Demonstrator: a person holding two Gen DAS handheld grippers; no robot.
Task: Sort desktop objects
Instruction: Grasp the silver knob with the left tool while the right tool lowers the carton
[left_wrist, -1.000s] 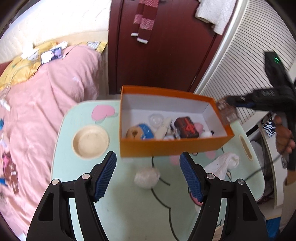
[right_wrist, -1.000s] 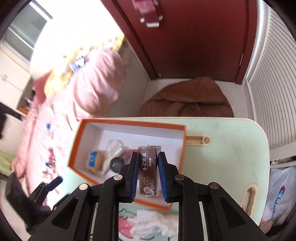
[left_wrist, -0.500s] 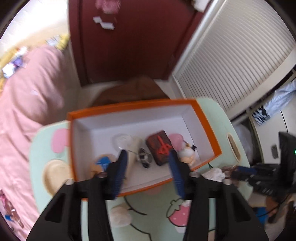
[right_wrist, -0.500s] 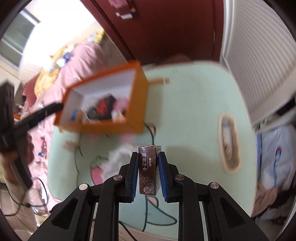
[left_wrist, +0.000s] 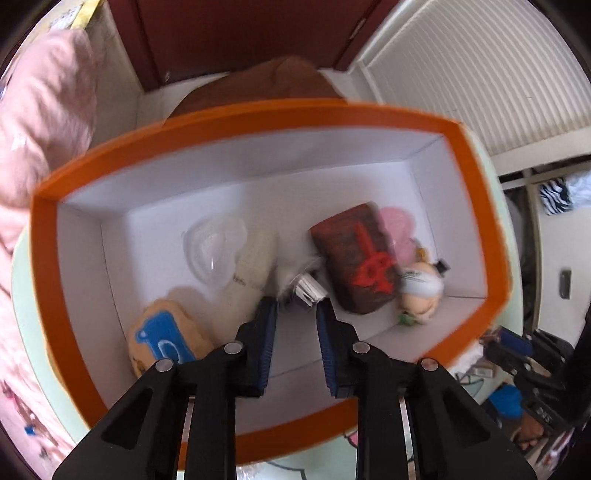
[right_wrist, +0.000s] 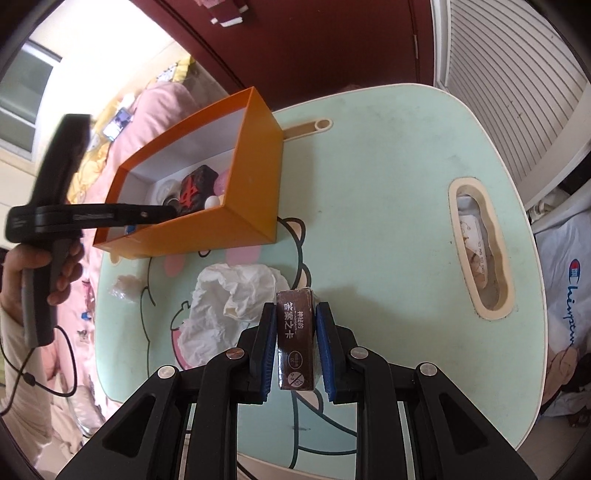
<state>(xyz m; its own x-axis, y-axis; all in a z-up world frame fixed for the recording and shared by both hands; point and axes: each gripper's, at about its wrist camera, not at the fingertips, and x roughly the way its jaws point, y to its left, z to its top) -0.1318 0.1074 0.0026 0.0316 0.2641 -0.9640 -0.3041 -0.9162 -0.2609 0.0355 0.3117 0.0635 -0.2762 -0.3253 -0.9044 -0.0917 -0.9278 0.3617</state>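
In the left wrist view my left gripper (left_wrist: 295, 308) points down into the orange box (left_wrist: 258, 114). Its jaws are closing and stand almost together. A small white-and-black item (left_wrist: 308, 290) lies right at the tips; I cannot tell if it is pinched. A dark red pack (left_wrist: 356, 258), a blue-and-tan plush (left_wrist: 162, 339), a clear plastic shell (left_wrist: 214, 251) and a small figure (left_wrist: 421, 295) also lie inside. My right gripper (right_wrist: 295, 310) is shut on a brown card box (right_wrist: 295, 332), low over the mint table (right_wrist: 388, 184).
A crumpled tissue (right_wrist: 229, 302) lies just left of the right gripper, and a small white wad (right_wrist: 123, 290) farther left. The orange box (right_wrist: 251, 155) stands at the table's far left. A cut-out slot (right_wrist: 452, 236) opens near the right edge. A hand (right_wrist: 33, 266) holds the left gripper's handle.
My left gripper moved forward and down from over the table into the orange box, its jaws closing from wide. My right gripper carried the brown box from above the orange box to the table's front.
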